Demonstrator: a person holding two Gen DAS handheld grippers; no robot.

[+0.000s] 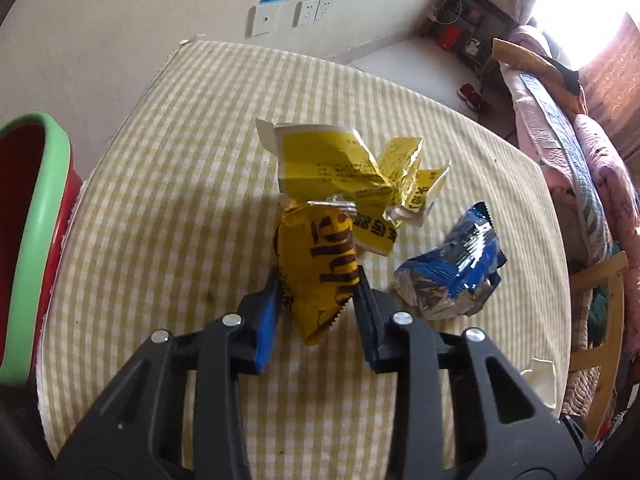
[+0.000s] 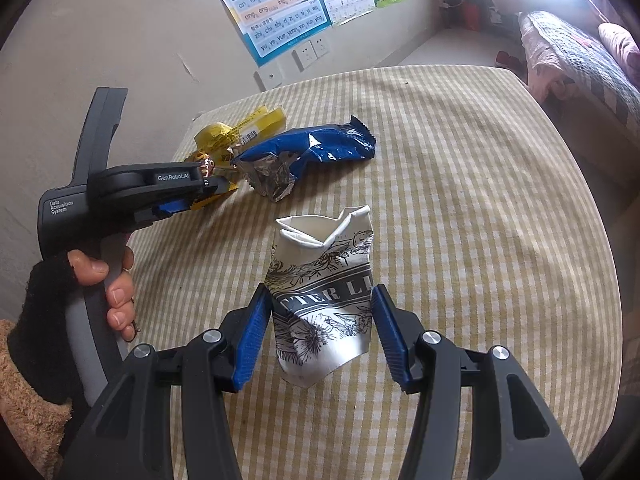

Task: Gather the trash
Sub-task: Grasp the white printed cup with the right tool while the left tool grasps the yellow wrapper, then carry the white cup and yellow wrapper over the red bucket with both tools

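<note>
My left claw [image 1: 316,280] is squeezing the yellow snack bag [image 1: 316,276]. Both blue pads press on its sides, so I think I have it. My right claw [image 2: 318,312] is around the squashed paper cup [image 2: 324,300]. The pads sit right at its sides, but I cannot tell if they are pinching it yet. The cup is tilted and bent at the top.

None of the trash looks put away yet. I am just at the start. The torn yellow wrapper [image 1: 352,164] lies on the desk [image 1: 180,140], touching the top of the bag I hold. The blue wrapper [image 1: 452,268] lies just beside them, with its shiny silver inside showing. So there are four bits of trash, and two are at my claws.

A red bin with a green rim [image 1: 32,216] stands at the left edge of the desk. I think the trash should go there. It is close to my left claw, and nothing stands in between.

One thing could go wrong. The torn yellow wrapper may catch on my bag and get dragged along. My two claws are also near each other, so I should mind bumping them.

A bed [image 2: 580,60] is far off at the back.
</note>
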